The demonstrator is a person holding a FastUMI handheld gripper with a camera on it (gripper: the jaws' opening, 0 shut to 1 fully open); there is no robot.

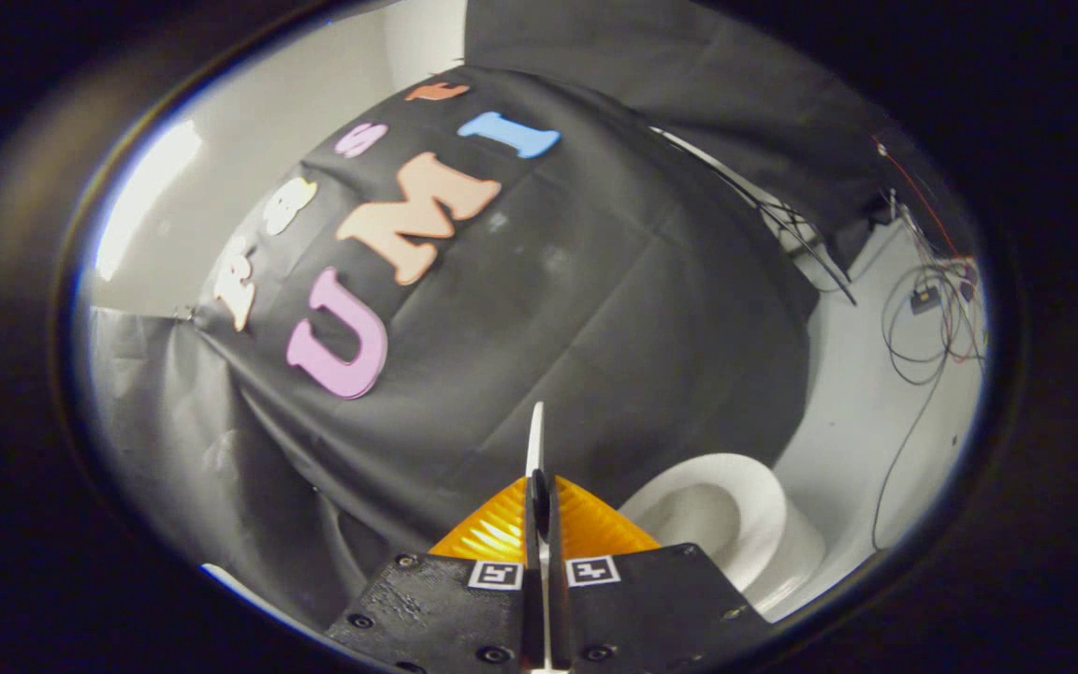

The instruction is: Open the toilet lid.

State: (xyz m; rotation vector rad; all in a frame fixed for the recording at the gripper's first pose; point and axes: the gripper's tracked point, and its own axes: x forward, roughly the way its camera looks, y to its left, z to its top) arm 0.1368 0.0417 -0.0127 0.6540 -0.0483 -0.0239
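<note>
Pinching the toilet lid point(535, 440) edge-on, the gripper point(540, 510) has both fingers pressed on the thin lid, which stands upright between them. The toilet bowl point(721, 520) lies below and right of the fingers, seat exposed; cables point(923, 318) beyond.

A pale floor point(862, 412) runs along the foot of the draped booth wall, to the right of and beyond the fingers. A white toilet point(735, 524) stands on it, just right of the fingertips and close against the cloth, its bowl showing open from above. Farther back on the same floor, loose cables point(923, 328) lie in loops and tangles, one thin lead trailing forward across the bare surface toward the toilet's far side.
</note>
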